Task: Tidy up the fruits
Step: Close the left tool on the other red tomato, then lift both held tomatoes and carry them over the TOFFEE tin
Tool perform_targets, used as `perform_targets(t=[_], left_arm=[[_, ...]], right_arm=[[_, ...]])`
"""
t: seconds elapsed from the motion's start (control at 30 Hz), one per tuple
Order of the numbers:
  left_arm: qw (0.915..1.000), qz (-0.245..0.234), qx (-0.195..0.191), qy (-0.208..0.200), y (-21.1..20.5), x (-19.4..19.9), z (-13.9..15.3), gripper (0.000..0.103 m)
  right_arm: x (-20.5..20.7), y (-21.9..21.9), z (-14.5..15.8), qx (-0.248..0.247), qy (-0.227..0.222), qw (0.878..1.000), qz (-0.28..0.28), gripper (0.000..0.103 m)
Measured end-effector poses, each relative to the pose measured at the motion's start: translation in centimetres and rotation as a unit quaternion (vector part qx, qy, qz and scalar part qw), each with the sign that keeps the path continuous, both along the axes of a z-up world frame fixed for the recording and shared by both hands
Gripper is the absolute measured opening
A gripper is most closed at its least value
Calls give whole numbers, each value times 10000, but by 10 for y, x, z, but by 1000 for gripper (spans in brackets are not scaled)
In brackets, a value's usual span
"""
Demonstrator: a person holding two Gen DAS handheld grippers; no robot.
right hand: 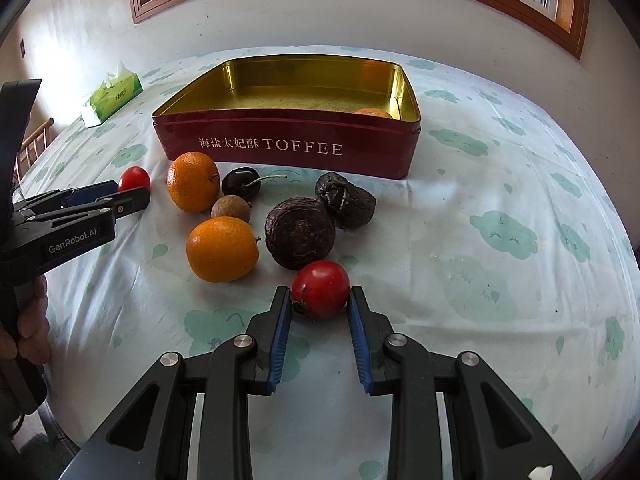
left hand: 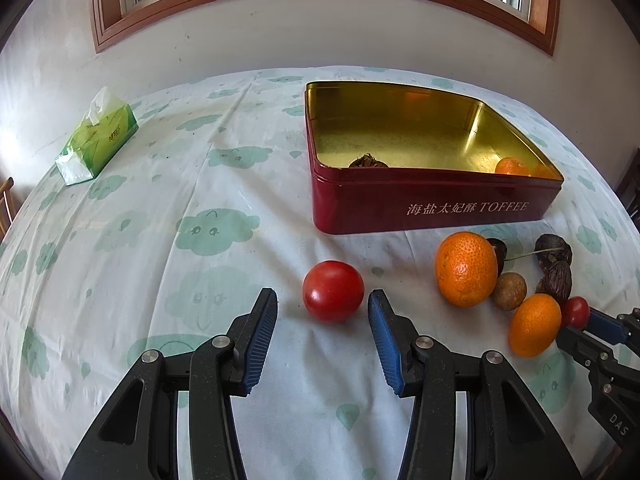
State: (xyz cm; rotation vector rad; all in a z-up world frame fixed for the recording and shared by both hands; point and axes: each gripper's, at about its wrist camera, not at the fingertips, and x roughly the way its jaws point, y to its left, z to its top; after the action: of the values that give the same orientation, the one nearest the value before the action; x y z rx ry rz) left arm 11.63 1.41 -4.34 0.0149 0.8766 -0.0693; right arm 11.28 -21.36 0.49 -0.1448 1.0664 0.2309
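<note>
A red tomato [left hand: 333, 290] lies on the cloth just ahead of my left gripper [left hand: 322, 296]. Its blue pads stand open on either side without touching the fruit. A smaller red tomato [right hand: 320, 289] sits between the pads of my right gripper [right hand: 319, 294], which is shut on it low over the cloth. Behind stands a red toffee tin [left hand: 436, 208] with a gold inside, holding one mandarin [left hand: 511, 167] and a dark fruit [left hand: 368, 162]. In the right wrist view the left gripper [right hand: 134, 194] reaches in from the left.
Loose fruit lies in front of the tin [right hand: 288, 148]: a big mandarin [right hand: 193, 182], a smaller mandarin [right hand: 223, 249], a longan [right hand: 231, 208], a cherry [right hand: 240, 182] and two dark wrinkled passion fruits [right hand: 300, 233]. A green tissue pack [left hand: 98, 138] sits far left. A hand [right hand: 32, 320] holds the left gripper.
</note>
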Motion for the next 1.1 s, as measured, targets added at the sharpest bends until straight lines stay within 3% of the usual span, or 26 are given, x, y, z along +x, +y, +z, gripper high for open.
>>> perform_targets(t=[0.43, 0.7, 1.1], left_arm=[[9999, 19, 108, 69, -4, 12, -3, 48], [9998, -98, 166, -1, -9, 10, -3, 32], [9998, -78, 160, 34, -7, 7, -2, 31]], right_arm=[[4, -1, 0, 9, 6, 10000, -5, 27], [4, -1, 0, 5, 7, 10000, -1, 27], [4, -1, 0, -10, 12, 10000, 6, 26]])
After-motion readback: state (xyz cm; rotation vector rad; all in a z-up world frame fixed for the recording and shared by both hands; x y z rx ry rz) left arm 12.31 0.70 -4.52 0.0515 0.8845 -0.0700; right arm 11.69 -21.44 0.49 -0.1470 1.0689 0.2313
